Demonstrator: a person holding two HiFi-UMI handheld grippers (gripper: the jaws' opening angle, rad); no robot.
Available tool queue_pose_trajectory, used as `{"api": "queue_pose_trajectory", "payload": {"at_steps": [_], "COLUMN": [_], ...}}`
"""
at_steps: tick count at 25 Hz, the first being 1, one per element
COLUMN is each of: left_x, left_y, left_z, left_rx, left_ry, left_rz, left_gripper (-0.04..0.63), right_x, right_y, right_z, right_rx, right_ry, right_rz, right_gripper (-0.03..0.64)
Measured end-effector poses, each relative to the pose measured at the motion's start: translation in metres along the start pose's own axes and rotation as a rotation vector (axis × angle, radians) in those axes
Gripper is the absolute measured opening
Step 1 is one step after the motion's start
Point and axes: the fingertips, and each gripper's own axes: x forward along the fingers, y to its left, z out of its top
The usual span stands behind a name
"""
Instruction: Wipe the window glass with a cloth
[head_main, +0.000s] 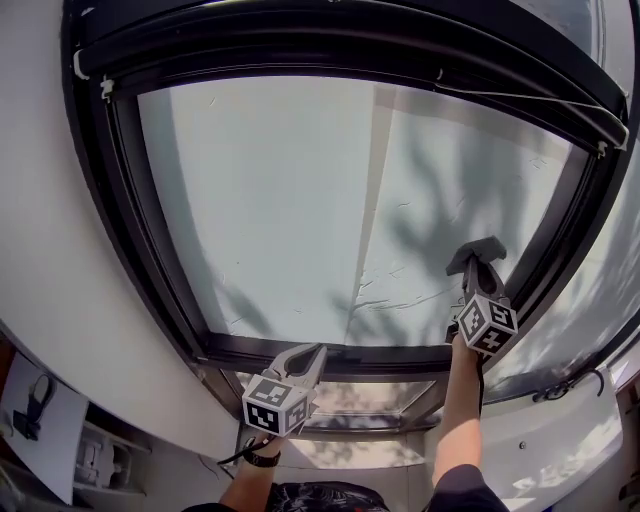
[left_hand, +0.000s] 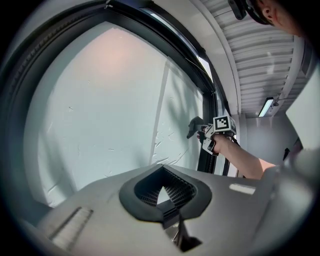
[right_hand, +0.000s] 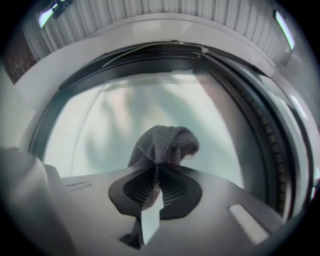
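Fingers of my right gripper are clamped on the grey cloth, up at the window glass close to the dark frame on the right. Open pane spreads leftward. My left gripper is closed, empty, by the bottom rail.

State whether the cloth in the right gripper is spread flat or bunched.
Bunched: the cloth is pinched between the right gripper's jaws and bulges in a wad beyond them.
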Motion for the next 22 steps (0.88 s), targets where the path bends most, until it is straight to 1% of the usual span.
{"api": "queue_pose_trajectory", "payload": {"at_steps": [5,10,13,15,18,20,22], "left_x": [-0.054,-0.12,-0.181,-0.218,-0.261,-0.281,-0.292], "left_y": [0.043,0.082,0.116,0.134,0.147,0.153,0.161], "left_z": [0.002,0.005,0.01,0.014,0.017,0.018,0.019], "left_rx": [-0.016,-0.029,-0.048,-0.051,-0.059,-0.067,-0.07], "left_ry": [-0.011,-0.035,-0.076,-0.095,-0.115,-0.127,-0.139], "left_rz": [0.129,0.24,0.376,0.458,0.529,0.564,0.585], "left_gripper": [0.001,0.001,0.001,0.001,0.001,0.001,0.001], "right_x": [0.014,0.008,-0.001,-0.009,-0.018,-0.019,-0.012], "right_y": [0.164,0.324,0.442,0.509,0.575,0.597,0.606], "right_z": [0.001,-0.033,-0.058,-0.071,-0.091,-0.103,-0.111], "right_rx": [-0.019,0.003,0.028,0.028,0.004,-0.003,-0.01], "right_ry": [-0.021,0.022,0.061,0.082,0.124,0.162,0.187], "right_rz": [0.302,0.548,0.737,0.84,0.932,0.957,0.952], "right_gripper": [0.018,0.018,0.018,0.018,0.018,0.018,0.018]}}
